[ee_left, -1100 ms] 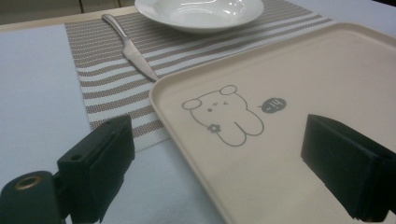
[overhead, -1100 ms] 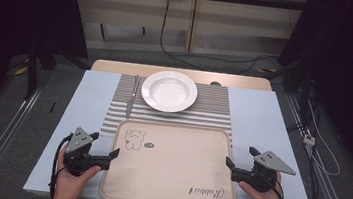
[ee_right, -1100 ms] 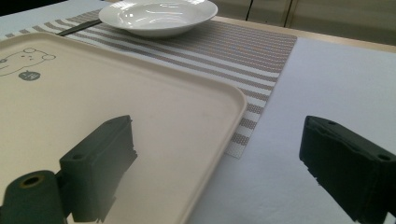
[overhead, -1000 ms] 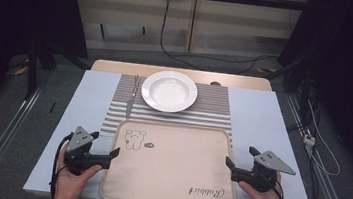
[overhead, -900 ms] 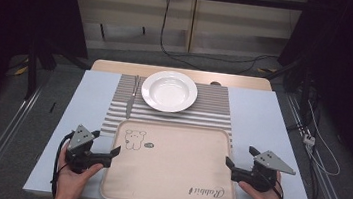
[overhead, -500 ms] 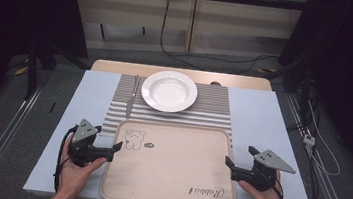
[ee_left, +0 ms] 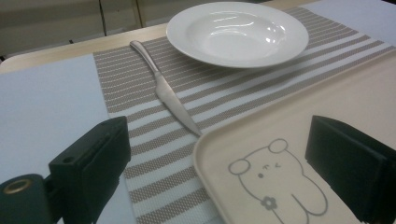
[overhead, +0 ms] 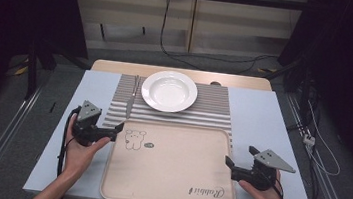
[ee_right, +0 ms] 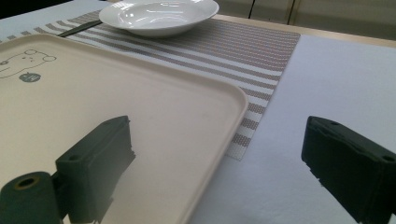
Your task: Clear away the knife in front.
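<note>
1. In the high view, a pale blue bench [overhead: 263, 119] was seen standing in a dim room, with grey floor on both sides and beige cabinets and trailing cables behind it. One striped placemat [overhead: 213, 116] was laid across its far half, carrying one white plate [overhead: 169, 91] and one knife [overhead: 130, 102] just left of the plate. One beige tray [overhead: 171, 174], printed with a bear, was set on the near half, its far edge overlapping the placemat. Two grippers were counted: the left hand-held gripper [overhead: 117, 128] was held at the tray's far left corner, and the right hand-held gripper [overhead: 229, 162] at the tray's right edge.

2. In the left gripper view, the left hand-held gripper [ee_left: 219, 172] was seen with its jaws spread wide, one over the placemat [ee_left: 154, 154] and one over the tray [ee_left: 280, 135], so that the tray's rounded corner lay between them, ungripped. The knife [ee_left: 170, 98] was seen with its tip close to that corner, and the plate [ee_left: 238, 32] beyond.

3. In the right gripper view, the right hand-held gripper [ee_right: 217, 172] was likewise seen spread wide, astride the rim of the tray [ee_right: 140, 107], with one jaw above the tray and the other above the bare bench [ee_right: 336, 79]. The plate [ee_right: 159, 14] was seen on the placemat [ee_right: 243, 51] farther off.
</note>
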### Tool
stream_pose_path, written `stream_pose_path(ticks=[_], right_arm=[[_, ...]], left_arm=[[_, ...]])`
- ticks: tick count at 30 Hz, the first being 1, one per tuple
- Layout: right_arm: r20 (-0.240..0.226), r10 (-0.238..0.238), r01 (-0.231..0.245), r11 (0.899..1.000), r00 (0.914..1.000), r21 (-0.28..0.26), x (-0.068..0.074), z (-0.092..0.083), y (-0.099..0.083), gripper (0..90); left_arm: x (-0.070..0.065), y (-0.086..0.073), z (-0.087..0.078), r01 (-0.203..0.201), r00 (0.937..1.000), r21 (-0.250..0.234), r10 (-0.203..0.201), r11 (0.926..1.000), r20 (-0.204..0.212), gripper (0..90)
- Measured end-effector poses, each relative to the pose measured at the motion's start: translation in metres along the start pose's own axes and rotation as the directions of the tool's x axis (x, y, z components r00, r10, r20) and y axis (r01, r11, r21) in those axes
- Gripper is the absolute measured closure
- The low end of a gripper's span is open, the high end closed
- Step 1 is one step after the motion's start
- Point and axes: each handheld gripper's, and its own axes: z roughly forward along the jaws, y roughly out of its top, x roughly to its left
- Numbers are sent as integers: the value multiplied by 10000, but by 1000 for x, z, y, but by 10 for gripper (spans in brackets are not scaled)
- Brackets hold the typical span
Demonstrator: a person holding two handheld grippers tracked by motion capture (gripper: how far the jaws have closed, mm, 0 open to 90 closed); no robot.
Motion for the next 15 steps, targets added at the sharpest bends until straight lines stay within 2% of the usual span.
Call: stream_pose_path(ticks=[3,6,8,11,13,15], right_arm=[[30,11,-11,10000,10000,-29,0,0,0,82],[18,48,-48,10000,10000,-40,0,-1,0,77],[54,130,-130,9999,9999,-31,-1,-1,0,72],[89,220,-221,9998,9997,27,-3,1,1,71],[81,222,-222,9997,9997,57,-3,2,1,71],[33,187,-187,9998,9998,74,-4,3,0,76]], left_arm=[[4,5,7,-15,10000,152,15,9999,-14,66],[8,9,15,164,9996,264,-171,9995,240,66],[10,12,20,239,9996,163,-241,9996,126,68],[12,16,31,89,9999,268,-92,9996,106,69],[13,18,35,89,9999,315,-94,9995,135,70],[17,20,47,142,9997,515,-153,9986,212,70]])
